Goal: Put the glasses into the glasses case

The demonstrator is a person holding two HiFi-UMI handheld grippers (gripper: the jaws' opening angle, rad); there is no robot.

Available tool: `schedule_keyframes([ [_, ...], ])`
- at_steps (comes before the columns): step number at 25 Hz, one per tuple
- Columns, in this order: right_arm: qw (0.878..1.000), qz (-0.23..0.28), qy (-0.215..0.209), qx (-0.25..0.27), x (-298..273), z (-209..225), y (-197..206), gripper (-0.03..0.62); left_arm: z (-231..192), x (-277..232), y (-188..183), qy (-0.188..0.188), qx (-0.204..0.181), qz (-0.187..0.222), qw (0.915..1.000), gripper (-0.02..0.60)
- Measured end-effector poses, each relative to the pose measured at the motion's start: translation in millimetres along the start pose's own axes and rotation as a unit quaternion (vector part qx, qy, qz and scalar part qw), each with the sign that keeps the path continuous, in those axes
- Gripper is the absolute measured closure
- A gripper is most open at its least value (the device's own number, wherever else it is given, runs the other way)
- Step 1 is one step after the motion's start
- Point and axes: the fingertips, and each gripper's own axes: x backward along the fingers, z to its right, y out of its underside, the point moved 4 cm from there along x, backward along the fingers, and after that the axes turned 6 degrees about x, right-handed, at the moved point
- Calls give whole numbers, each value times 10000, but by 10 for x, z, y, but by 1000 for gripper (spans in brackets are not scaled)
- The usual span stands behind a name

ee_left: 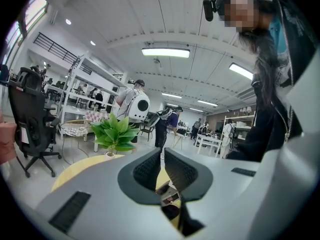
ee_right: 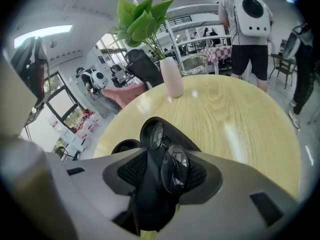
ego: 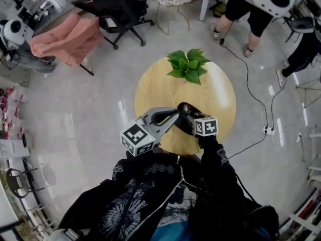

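The right hand-held gripper [ee_right: 167, 175] is released, jaws wide apart; dark round-lensed glasses [ee_right: 173, 167] sit between them, in the black hard case [ee_right: 150, 199].

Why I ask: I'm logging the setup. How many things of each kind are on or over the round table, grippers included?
Potted plant: 1
Glasses: 1
Glasses case: 1
Grippers: 2, the left gripper and the right gripper
Total: 5

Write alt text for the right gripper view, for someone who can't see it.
The right gripper's open jaws flank the glasses, over a black glasses case on a round wooden table. A leafy plant in a white vase stands behind.
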Motion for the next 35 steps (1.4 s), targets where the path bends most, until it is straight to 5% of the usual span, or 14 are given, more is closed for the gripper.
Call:
schedule_keyframes([
  [13, 9987, 171, 450, 187, 267, -18, -104, 395, -11, 40, 58, 73, 21, -120, 9999, 565],
  [26, 9916, 1293, -43, -52, 941, -527, -386, 401, 61, 99, 59, 309, 3, -142, 9994, 565],
  [35, 9783, 2060, -174, -147, 1385, -1072, -509, 462, 172, 280, 111, 614, -32, -183, 9979, 565],
])
